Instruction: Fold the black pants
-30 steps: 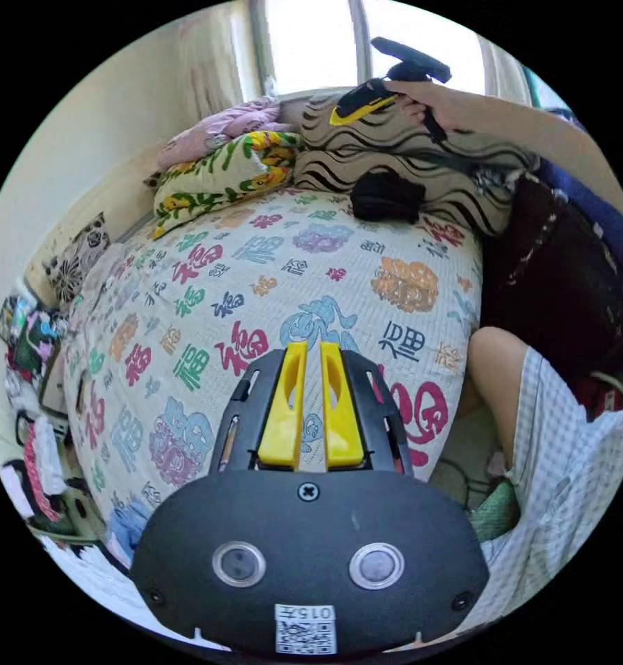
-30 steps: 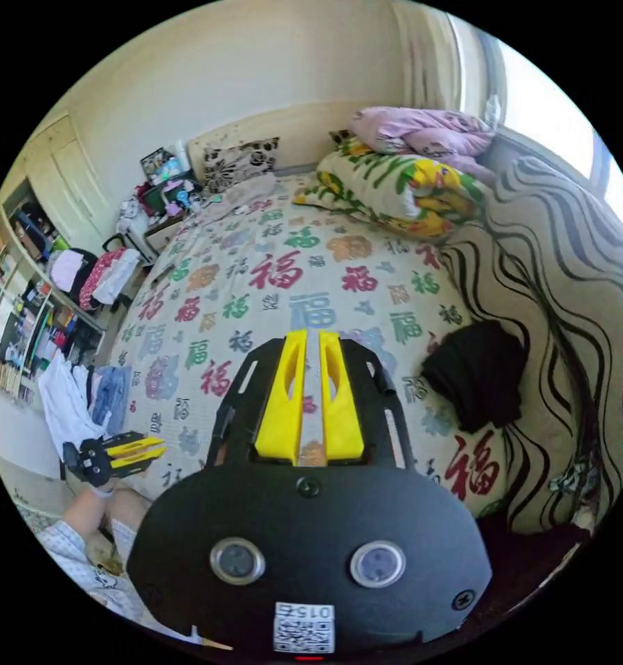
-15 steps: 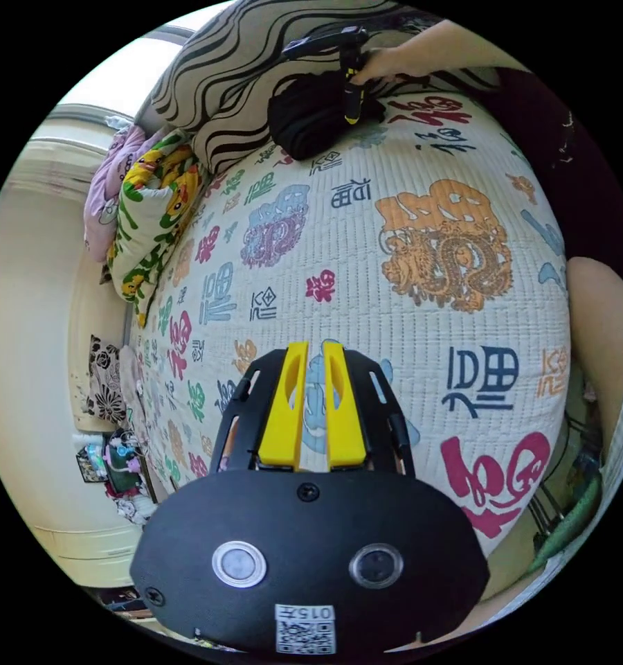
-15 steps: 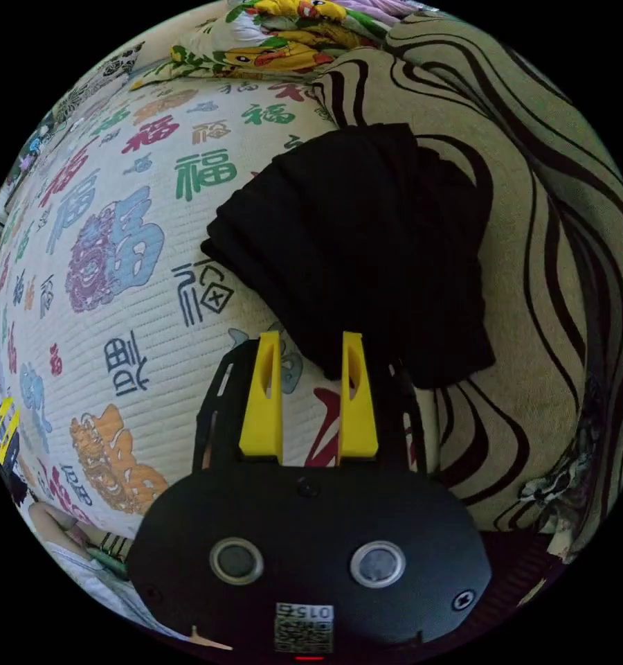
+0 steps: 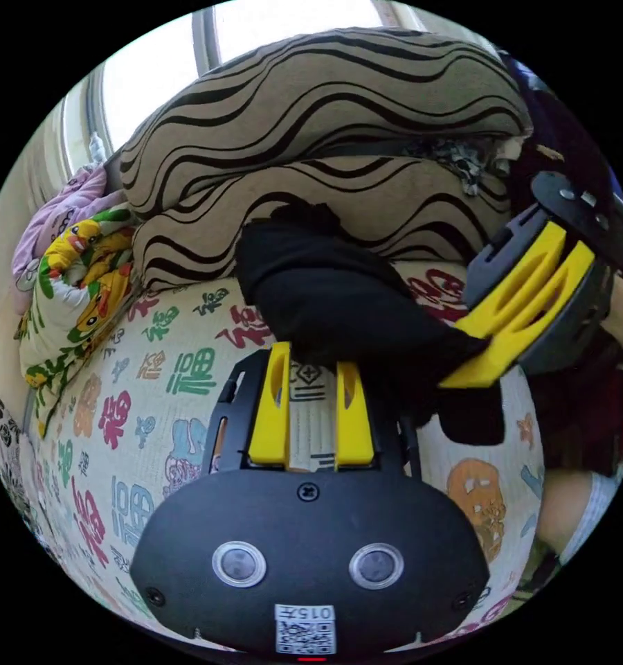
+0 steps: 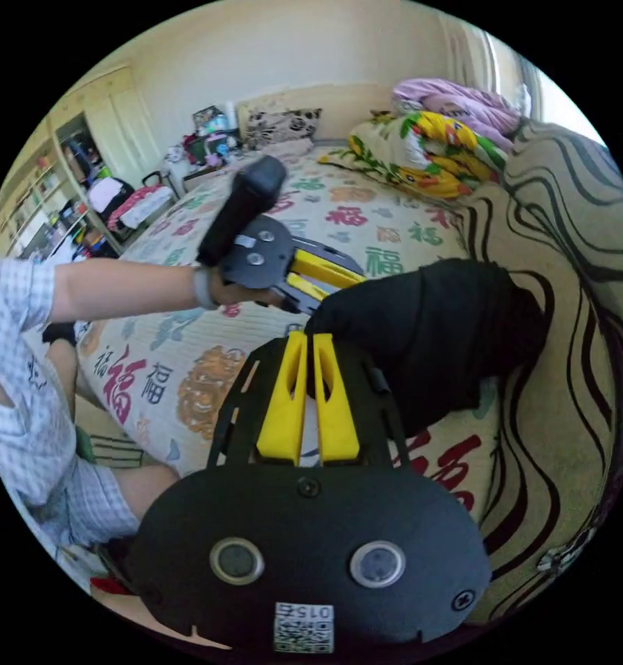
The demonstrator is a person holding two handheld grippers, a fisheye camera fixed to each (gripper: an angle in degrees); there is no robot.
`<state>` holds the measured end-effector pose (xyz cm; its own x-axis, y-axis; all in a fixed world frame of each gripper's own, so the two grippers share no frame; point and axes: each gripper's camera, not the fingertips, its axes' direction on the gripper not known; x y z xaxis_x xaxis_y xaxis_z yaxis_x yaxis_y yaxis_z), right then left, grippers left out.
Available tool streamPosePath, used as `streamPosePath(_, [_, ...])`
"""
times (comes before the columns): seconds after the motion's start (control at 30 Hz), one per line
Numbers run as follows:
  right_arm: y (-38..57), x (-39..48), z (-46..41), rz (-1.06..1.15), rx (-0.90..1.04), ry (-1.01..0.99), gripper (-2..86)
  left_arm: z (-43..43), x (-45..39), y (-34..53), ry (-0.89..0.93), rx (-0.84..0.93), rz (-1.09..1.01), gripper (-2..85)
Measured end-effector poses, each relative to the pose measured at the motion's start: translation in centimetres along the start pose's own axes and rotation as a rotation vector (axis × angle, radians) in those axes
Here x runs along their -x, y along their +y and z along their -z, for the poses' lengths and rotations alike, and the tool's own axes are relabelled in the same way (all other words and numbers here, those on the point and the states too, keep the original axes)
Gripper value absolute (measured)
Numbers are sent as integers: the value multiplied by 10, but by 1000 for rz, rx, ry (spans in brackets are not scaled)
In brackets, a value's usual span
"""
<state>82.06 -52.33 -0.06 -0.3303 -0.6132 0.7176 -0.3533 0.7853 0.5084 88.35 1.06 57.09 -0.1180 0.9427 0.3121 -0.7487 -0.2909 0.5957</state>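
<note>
While the pants (image 5: 339, 305) sit bunched at frame centre, unfolded, your right gripper (image 5: 474, 367) pinches them; left gripper (image 5: 311, 360) gapes empty.

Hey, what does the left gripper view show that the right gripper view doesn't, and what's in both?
Left gripper view: the right claw from outside, pinching an end of the black pants, with dark red fabric behind it.

Right gripper view: shelves, a forearm holding the open left claw, and checked clothing.

Both: the pants against the striped cushions on the printed bed cover, plus the colourful quilt.
</note>
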Motion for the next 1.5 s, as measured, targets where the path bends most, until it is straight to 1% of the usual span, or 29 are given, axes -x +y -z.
streamPosePath(0.03, [4, 24, 22, 47, -16, -51, -7, 3, -16, 4, 80, 17, -82, 31])
streamPosePath(0.1, [9, 57, 51, 92, -27, -135, -6, 19, -41, 14, 112, 29, -132, 10])
streamPosePath(0.13, [11, 77, 72, 111, -51, -182, -6, 38, -56, 23, 139, -2, -138, 5])
streamPosePath(0.2, [11, 105, 109, 135, -98, -268, -5, 70, -75, 40, 147, -26, -103, 3])
streamPosePath(0.27, [6, 132, 150, 163, -137, -327, -5, 111, -91, 58, 80, -48, -44, 3])
streamPosePath(0.33, [-1, 169, 200, 201, -181, -406, -5, 171, -117, 80, -64, -29, -23, 4])
streamPosePath(0.37, [-3, 179, 212, 212, -195, -428, -5, 186, -126, 84, -115, -17, -39, 4])
streamPosePath(0.43, [-6, 218, 251, 253, -246, -474, -6, 241, -170, 100, -366, 65, -134, 4])
streamPosePath(0.47, [-7, 228, 259, 260, -256, -483, -6, 252, -181, 104, -434, 90, -157, 4])
streamPosePath(0.53, [-11, 262, 285, 272, -298, -505, -5, 292, -219, 120, -662, 177, -218, 5])
streamPosePath(0.57, [-12, 269, 291, 271, -304, -506, -5, 302, -227, 125, -710, 196, -224, 5])
streamPosePath(0.63, [-20, 297, 309, 261, -312, -506, -5, 336, -253, 143, -871, 247, -223, 5])
streamPosePath(0.73, [-31, 329, 330, 261, -291, -446, -3, 379, -278, 162, -984, 269, -178, 5])
streamPosePath(0.87, [-46, 355, 349, 229, -277, -344, 0, 416, -299, 178, -1030, 295, -99, 6])
streamPosePath(0.97, [-52, 361, 354, 183, -271, -340, 4, 428, -317, 190, -940, 300, -25, 6])
streamPosePath(1.03, [-52, 358, 340, 110, -209, -379, 9, 415, -329, 207, -860, 308, 46, 6])
streamPosePath(1.1, [-46, 361, 323, 93, -151, -411, 17, 394, -339, 224, -859, 342, 85, 7])
streamPosePath(1.13, [-40, 366, 309, 90, -102, -418, 26, 377, -348, 233, -849, 394, 92, 7])
streamPosePath(1.2, [-29, 372, 288, 85, -57, -388, 43, 355, -366, 243, -837, 469, 63, 7])
streamPosePath(1.3, [-9, 379, 243, 51, 30, -313, 79, 340, -407, 243, -880, 472, -35, 7])
streamPosePath(1.33, [-1, 380, 223, 27, 57, -318, 82, 337, -424, 241, -905, 462, -81, 7])
streamPosePath(1.4, [9, 382, 197, -2, 117, -364, 75, 333, -447, 239, -931, 438, -124, 6])
streamPosePath(1.43, [16, 386, 184, -18, 145, -390, 42, 333, -459, 238, -932, 419, -136, 6])
streamPosePath(1.5, [24, 392, 177, -16, 155, -417, 16, 335, -473, 238, -935, 395, -135, 6])
